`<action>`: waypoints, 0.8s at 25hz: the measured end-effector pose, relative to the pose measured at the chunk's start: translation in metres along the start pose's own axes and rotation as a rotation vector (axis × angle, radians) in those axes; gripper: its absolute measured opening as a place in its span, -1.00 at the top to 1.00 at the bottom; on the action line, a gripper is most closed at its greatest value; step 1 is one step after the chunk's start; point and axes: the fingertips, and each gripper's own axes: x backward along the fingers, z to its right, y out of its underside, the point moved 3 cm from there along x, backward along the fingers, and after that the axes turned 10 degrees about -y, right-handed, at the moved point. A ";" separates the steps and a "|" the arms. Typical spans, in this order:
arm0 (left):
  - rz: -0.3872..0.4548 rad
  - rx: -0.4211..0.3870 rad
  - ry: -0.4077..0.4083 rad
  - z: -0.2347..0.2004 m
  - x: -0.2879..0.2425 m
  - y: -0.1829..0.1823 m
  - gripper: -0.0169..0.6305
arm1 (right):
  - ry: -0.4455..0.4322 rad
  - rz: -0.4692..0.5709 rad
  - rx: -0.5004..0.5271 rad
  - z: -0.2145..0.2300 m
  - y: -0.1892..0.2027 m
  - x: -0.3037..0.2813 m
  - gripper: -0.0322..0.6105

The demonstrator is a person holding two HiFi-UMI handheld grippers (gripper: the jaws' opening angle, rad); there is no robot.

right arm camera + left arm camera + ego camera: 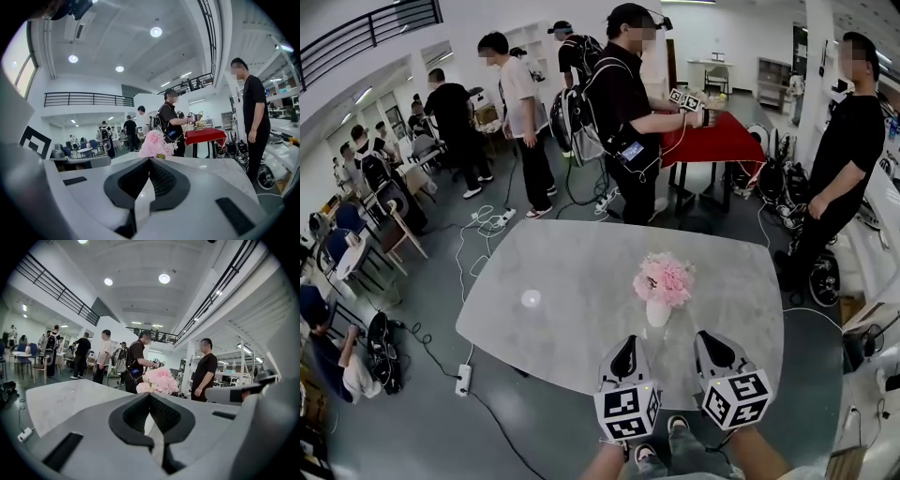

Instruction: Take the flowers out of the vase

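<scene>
Lower centre of the head view: left gripper (625, 345) and right gripper (711, 339), side by side over the near edge of the grey table (553, 272), each with a marker cube at its rear; both point up the frame; jaws of each pressed together, nothing between them, as both gripper views show. Just above and between the two tips: small white vase (657, 312), upright on the table, apart from both grippers; pink flowers (664, 278) standing in it, a rounded bunch wider than the vase. In each gripper view the flowers sit at centre frame just above the closed jaw tips. Lower left, on the floor beside the table: white power strip (463, 379) with trailing cable. Upper centre, beyond the table: person in black with a backpack (623, 103), holding grippers over a red-covered table (722, 141). Upper right: person in black (848, 141), standing. Upper left: further people, chairs and small tables.
</scene>
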 end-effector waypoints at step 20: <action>-0.068 -0.031 -0.021 0.010 -0.053 0.042 0.94 | -0.067 -0.048 -0.024 0.043 0.021 -0.038 0.85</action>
